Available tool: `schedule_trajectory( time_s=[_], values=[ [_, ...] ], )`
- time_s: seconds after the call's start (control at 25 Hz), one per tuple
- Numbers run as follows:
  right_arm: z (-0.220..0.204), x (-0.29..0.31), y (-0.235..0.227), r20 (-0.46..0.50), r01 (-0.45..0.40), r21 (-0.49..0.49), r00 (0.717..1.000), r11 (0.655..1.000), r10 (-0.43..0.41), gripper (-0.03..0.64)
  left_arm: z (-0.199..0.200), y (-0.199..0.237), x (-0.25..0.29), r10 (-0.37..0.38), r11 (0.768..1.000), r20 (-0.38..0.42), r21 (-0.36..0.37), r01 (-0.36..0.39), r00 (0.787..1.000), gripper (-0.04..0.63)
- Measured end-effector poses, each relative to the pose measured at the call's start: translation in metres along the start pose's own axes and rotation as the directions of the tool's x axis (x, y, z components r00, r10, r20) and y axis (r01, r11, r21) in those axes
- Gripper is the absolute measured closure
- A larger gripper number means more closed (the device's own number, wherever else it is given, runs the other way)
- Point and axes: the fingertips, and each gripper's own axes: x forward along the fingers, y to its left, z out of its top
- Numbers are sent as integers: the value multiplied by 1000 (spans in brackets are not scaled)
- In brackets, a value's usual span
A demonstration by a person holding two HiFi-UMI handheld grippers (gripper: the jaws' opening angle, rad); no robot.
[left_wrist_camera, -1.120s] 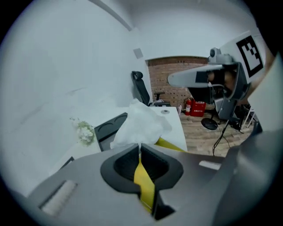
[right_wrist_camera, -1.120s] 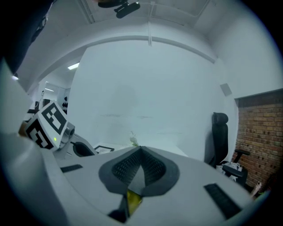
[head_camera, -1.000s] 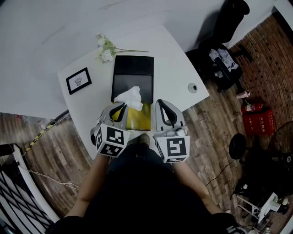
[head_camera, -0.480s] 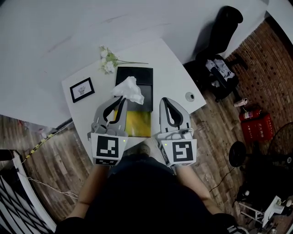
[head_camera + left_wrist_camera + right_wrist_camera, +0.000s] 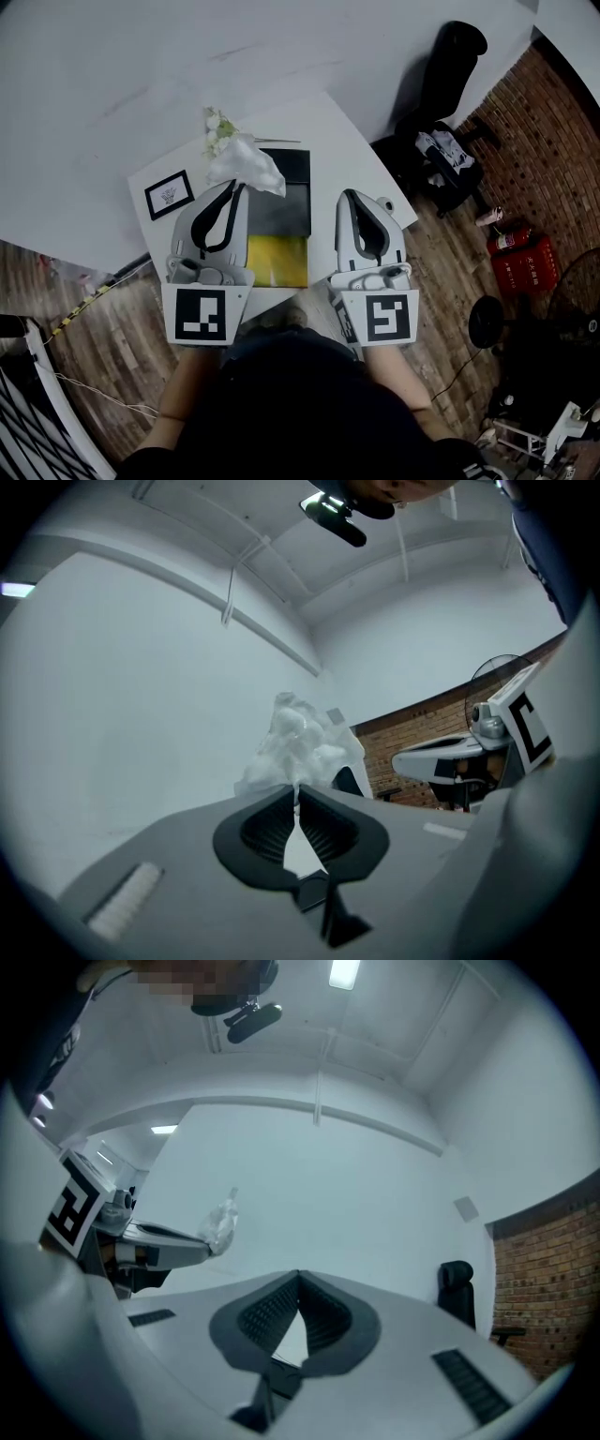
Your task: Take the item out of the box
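An open box (image 5: 277, 260) with a yellow inside and a black lid (image 5: 289, 187) lies on the white table (image 5: 323, 131). My left gripper (image 5: 234, 184) is raised above the box's left side, shut on a crumpled white tissue (image 5: 246, 162). In the left gripper view the tissue (image 5: 302, 747) sticks out past the closed jaw tips (image 5: 298, 789). My right gripper (image 5: 360, 195) hovers over the box's right side, shut with nothing in it (image 5: 298, 1279). From the right gripper view, the tissue (image 5: 221, 1223) hangs at the left gripper's tip.
A small framed picture (image 5: 169, 194) and a sprig of white flowers (image 5: 217, 127) lie at the table's far left. On the wood floor to the right are a black chair (image 5: 452, 58), a red fire extinguisher case (image 5: 513, 260) and a fan (image 5: 485, 319).
Both grippers have risen toward the camera. The left one has carried the white tissue up and away from the box's yellow inside, to over the lid's far left corner.
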Motion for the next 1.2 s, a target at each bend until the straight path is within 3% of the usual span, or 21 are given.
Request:
schedule_trajectory(
  time_s=[0.32, 1.2],
  values=[
    [20, -5, -7, 40, 41, 9, 998, 999, -41, 606, 21, 12, -13, 23, 1000, 68, -16, -22, 997, 569],
    [5, -22, 17, 17, 123, 5, 992, 992, -123, 606, -1, 20, -34, -49, 998, 79, -26, 51, 996, 569]
  ],
)
